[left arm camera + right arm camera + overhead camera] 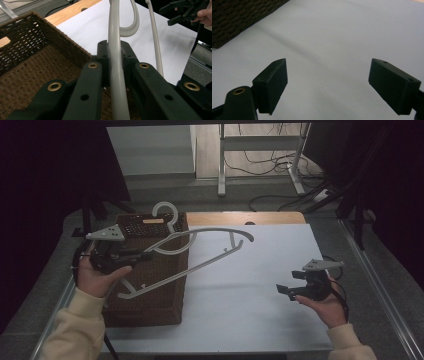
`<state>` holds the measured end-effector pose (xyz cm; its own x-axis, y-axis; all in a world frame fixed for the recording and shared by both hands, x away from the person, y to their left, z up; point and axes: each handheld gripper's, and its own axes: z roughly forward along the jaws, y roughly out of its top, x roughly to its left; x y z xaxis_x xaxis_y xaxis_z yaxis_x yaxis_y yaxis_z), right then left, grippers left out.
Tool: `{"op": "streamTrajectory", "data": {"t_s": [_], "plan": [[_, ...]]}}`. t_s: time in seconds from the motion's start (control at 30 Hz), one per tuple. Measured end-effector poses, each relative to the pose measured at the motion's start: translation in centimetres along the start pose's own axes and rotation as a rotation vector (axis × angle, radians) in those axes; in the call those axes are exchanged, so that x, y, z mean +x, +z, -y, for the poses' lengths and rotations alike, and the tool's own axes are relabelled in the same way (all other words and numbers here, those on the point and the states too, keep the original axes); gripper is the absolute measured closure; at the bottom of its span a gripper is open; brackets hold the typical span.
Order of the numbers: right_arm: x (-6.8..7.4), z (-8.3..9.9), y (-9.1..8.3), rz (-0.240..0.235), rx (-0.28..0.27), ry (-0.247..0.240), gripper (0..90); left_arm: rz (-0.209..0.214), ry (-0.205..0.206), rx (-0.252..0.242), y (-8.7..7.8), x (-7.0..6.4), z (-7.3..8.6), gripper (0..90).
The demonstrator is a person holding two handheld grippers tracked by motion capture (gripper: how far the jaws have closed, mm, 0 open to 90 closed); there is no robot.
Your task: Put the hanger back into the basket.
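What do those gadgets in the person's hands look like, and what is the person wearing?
Each black two-jaw gripper, left gripper and right gripper, carries a grey three-cornered plate on top. Brass-coloured rivets dot the jaw arms, and a dark cable trails from the right one. The person wears cream-coloured long sleeves.

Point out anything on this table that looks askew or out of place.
The grey plastic clothes hanger is the odd item: the left tool clamps one arm and holds it tilted in the air, half above the brown woven basket and half over the white table cover. Nothing looks spilled or broken.
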<state>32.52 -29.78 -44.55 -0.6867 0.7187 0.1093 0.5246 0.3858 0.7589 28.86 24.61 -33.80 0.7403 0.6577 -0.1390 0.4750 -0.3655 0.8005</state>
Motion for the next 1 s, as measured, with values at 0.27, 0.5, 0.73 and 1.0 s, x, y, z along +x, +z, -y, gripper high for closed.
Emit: {"op": "streamTrajectory", "data": {"t_s": [0.27,0.5,0.73,1.0], "plan": [[0.1,0.0,0.2,0.001,0.007,-0.002,16.2,-0.016,-0.028,-0.015,-0.9,1.0,0.6,81.4],[0.0,0.1,0.2,0.003,0.012,-0.001,16.2,-0.032,-0.048,-0.021,-1.2,1.8,1.2,81.4],[0.0,0.1,0.4,0.002,0.019,-0.001,16.3,-0.054,-0.076,-0.026,-1.6,2.5,2.0,81.4],[0.0,0.1,0.4,0.003,0.021,-0.003,16.3,-0.083,-0.126,-0.040,-2.1,4.0,3.4,81.4]]}}
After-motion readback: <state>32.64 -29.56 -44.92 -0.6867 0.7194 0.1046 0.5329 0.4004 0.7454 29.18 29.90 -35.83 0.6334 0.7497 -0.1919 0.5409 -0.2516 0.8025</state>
